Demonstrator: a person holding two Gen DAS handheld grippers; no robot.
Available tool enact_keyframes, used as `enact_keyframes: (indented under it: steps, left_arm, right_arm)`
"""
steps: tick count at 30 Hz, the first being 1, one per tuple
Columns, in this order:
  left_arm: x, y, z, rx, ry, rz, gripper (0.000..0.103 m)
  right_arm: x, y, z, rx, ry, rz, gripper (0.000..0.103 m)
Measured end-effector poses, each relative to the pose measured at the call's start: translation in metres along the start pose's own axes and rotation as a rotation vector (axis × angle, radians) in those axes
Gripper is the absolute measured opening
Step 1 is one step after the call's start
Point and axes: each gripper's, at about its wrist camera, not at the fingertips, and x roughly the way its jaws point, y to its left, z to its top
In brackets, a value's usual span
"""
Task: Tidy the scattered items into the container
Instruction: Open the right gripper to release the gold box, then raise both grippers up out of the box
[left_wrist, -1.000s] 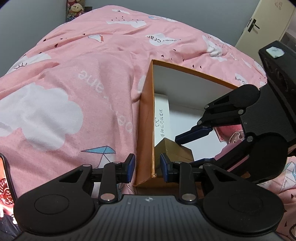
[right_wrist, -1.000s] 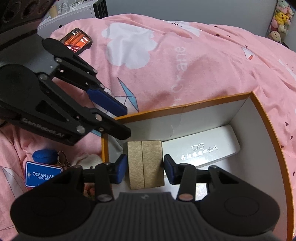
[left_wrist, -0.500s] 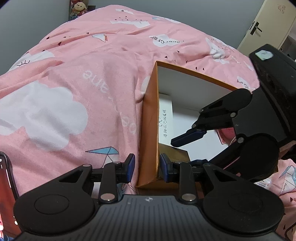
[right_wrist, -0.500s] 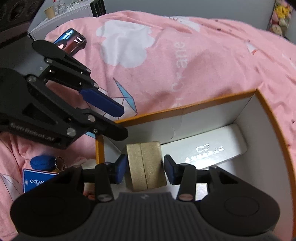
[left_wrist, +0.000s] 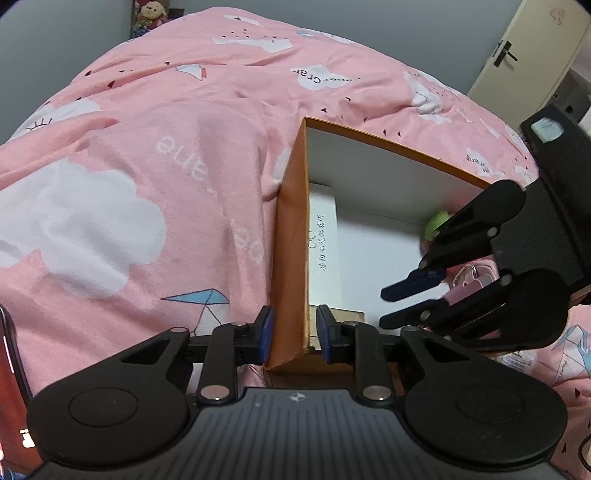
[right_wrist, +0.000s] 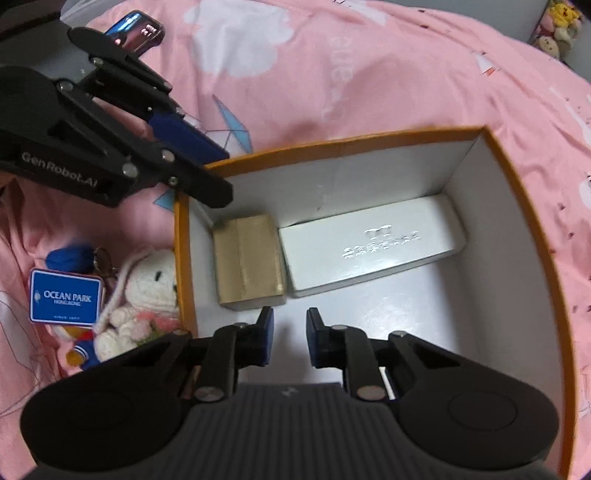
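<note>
The gold box (right_wrist: 249, 260) and white case (right_wrist: 371, 251) lay inside the orange box (right_wrist: 524, 192). The right gripper (right_wrist: 289, 341) hung released, empty; the left gripper (left_wrist: 291, 338) clenched the box's wall. The plush rabbit (right_wrist: 142, 291) and Ocean Park tag (right_wrist: 66, 297) waited on the bed (right_wrist: 369, 74).

The left wrist view sits low at the near corner of the orange-rimmed cardboard box (left_wrist: 291, 236), facing along its side wall across the pink cloud-print bed cover (left_wrist: 110, 206) toward a grey wall and a cream door (left_wrist: 517, 51). The right wrist view looks steeply down from just above into the same box (right_wrist: 524, 236), close to its white floor. Both views share the box interior, the long white rectangular case (left_wrist: 323, 240) (right_wrist: 369, 247) and the gold-coloured small box (left_wrist: 347, 317) (right_wrist: 249, 258). Each of the 2 cameras also catches the other black gripper (left_wrist: 413, 295) (right_wrist: 195, 158) at its frame edge.
</note>
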Motion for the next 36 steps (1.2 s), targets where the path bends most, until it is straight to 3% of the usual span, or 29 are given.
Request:
enact_keyframes:
  steps: [6,13,21,28,34,36]
  left_arm:
    - [0.002,-0.002,-0.001,0.011,0.01,-0.012,0.02]
    - [0.003,-0.002,0.0,0.01,0.012,-0.015,0.02]
    - [0.004,-0.002,0.001,0.012,0.015,-0.013,0.02]
    - [-0.001,-0.003,0.0,0.022,-0.016,-0.016,0.02]
    - [-0.016,-0.009,-0.001,0.052,-0.105,-0.018,0.02]
    - [-0.022,-0.013,-0.002,0.067,-0.142,-0.012,0.02]
  right_arm:
    - [0.006,-0.008,0.006,0.039,0.008,0.049,0.018]
    - [0.017,-0.013,0.001,0.041,0.063,0.023,0.013]
    - [0.025,-0.012,0.007,0.06,0.011,0.043,0.008]
    - [0.019,-0.008,0.001,0.071,0.009,-0.014,0.01]
    - [-0.006,0.004,-0.014,0.128,-0.083,-0.125,0.011]
    - [-0.017,0.008,-0.02,0.172,-0.132,-0.167,0.017]
